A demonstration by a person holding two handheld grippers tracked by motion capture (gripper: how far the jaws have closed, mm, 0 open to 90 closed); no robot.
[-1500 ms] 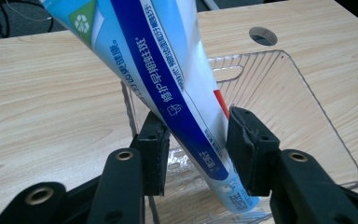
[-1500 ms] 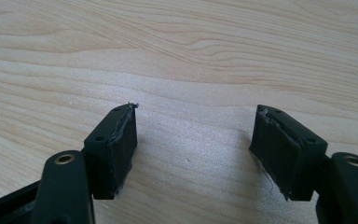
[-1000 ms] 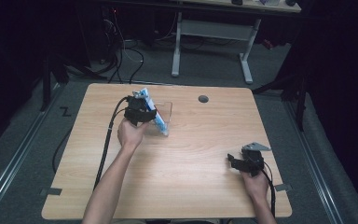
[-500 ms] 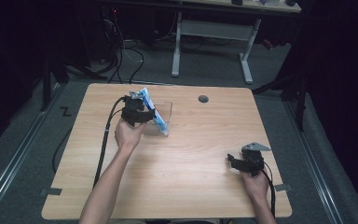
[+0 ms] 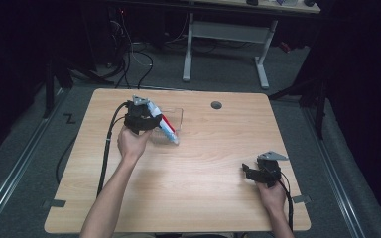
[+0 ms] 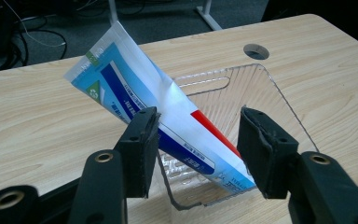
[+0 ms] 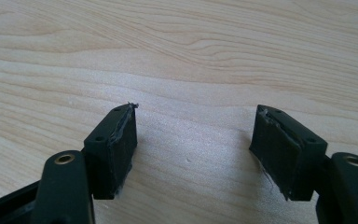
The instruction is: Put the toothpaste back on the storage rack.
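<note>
A white, blue and red toothpaste tube (image 6: 182, 121) leans slantwise in a clear plastic bin (image 6: 270, 88), its crimped end up over the bin's left rim. My left gripper (image 6: 198, 135) stands open around the tube. Its jaws have just been opening; the left pad is close against the tube and the right pad is apart from it. From above, the left gripper (image 5: 154, 123) sits at the bin (image 5: 177, 114) with the tube (image 5: 167, 130) at the table's back left. My right gripper (image 5: 248, 171) rests open and low over bare wood at the front right, nothing between its fingers (image 7: 116, 140).
A round cable hole (image 5: 216, 105) lies right of the bin near the wooden table's (image 5: 203, 198) far edge. Black cables trail from both grippers off the table. Behind the table stand a white desk frame (image 5: 223, 34) and floor cables.
My left gripper has drawn back a little from the bin and its jaws stand wider around the tube. The right gripper has not moved.
</note>
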